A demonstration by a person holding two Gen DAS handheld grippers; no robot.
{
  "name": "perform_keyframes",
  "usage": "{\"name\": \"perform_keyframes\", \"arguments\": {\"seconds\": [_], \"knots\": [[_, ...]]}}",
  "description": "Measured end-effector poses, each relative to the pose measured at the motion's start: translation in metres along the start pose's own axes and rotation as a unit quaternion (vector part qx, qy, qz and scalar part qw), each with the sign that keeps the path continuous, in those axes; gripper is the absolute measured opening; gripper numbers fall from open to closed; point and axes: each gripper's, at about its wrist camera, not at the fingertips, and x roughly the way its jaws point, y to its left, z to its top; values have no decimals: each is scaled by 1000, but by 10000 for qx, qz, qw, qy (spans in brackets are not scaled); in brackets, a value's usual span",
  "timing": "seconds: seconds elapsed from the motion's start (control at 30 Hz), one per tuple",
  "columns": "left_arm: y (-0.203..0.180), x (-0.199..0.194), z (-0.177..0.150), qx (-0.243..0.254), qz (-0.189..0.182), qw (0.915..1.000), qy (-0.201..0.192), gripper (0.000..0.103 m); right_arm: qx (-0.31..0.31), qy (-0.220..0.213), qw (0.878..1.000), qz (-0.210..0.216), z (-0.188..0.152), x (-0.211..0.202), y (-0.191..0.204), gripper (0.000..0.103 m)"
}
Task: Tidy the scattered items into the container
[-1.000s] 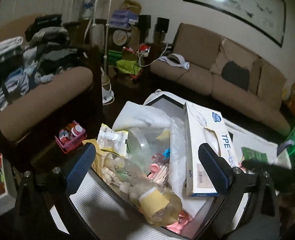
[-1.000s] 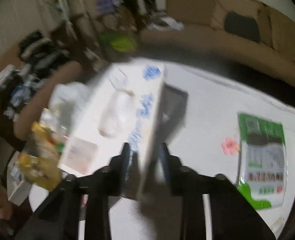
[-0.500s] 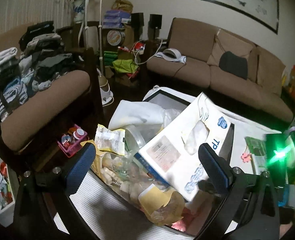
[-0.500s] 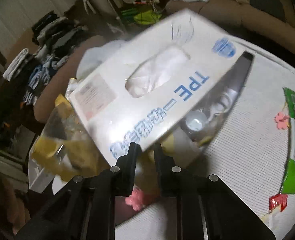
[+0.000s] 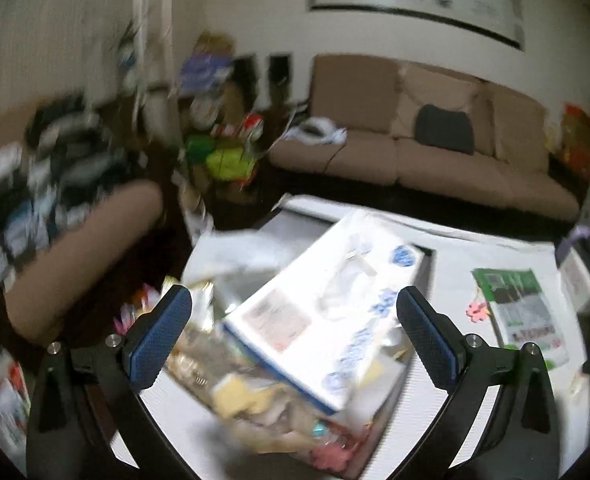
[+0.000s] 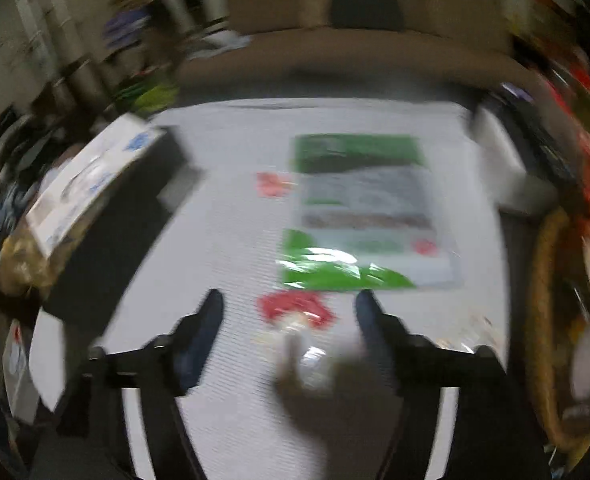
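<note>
My right gripper (image 6: pixel 289 308) is opening, jaws wide w/ nothing gripped; blurry red packet (image 6: pixel 295 308) on the table (image 6: pixel 231 248) between the tips, green packet (image 6: pixel 359 208) beyond at 12. Left gripper (image 5: pixel 291 324) wide, empty. White tissue box (image 5: pixel 327 312) lies tilted atop the full container (image 6: pixel 111 232), at 10 from my right

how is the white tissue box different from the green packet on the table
The white tissue box is a bulky carton; the green packet is thin and flat.
The box rests tilted on the clutter in the black container; the packet lies flat on the table.
The box carries blue print; the packet is green and glossy.
Neither is held.
</note>
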Motion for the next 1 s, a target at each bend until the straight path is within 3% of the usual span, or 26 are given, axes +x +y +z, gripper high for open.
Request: {"name": "perform_keyframes", "arguments": {"seconds": [0.13,0.23,0.3,0.4,0.57,0.6,0.63,0.7,0.8,0.87,0.93,1.0], "knots": [[-71,-10,-11,618,-767,9951,-62,103,903,-313,9954,-17,-16,-8,-52,82],[-131,-9,-30,1037,-1385,9849,35,103,1033,64,9945,-150,-22,5,-58,82],[-170,0,-45,1315,-1845,9730,439,103,887,376,9946,-373,-24,15,-60,82],[-222,21,-80,1446,-2476,9486,1339,103,858,280,9925,-824,-29,18,-73,82],[-284,49,-147,1881,-2579,9169,2395,102,848,290,9851,-1466,-33,12,-100,82],[-291,52,-158,1916,-2612,9129,2482,96,791,253,9842,-1565,-32,10,-104,82],[-300,57,-168,1958,-2599,9099,2572,83,787,223,9841,-1576,-32,8,-109,82],[-316,69,-187,2058,-2426,9064,2780,71,1079,211,9847,-1354,-35,3,-125,82],[-325,67,-198,2211,-2285,9150,2484,72,1645,58,9816,-967,-41,-8,-144,82],[-326,64,-199,2248,-2372,9143,2392,67,1832,26,9806,-700,-40,-11,-150,82],[-324,60,-196,2318,-2476,9108,2352,40,1899,71,9802,-567,-39,-12,-154,82],[-321,60,-190,2241,-2711,9032,2459,23,1948,81,9792,-554,-38,-15,-158,82]]}}
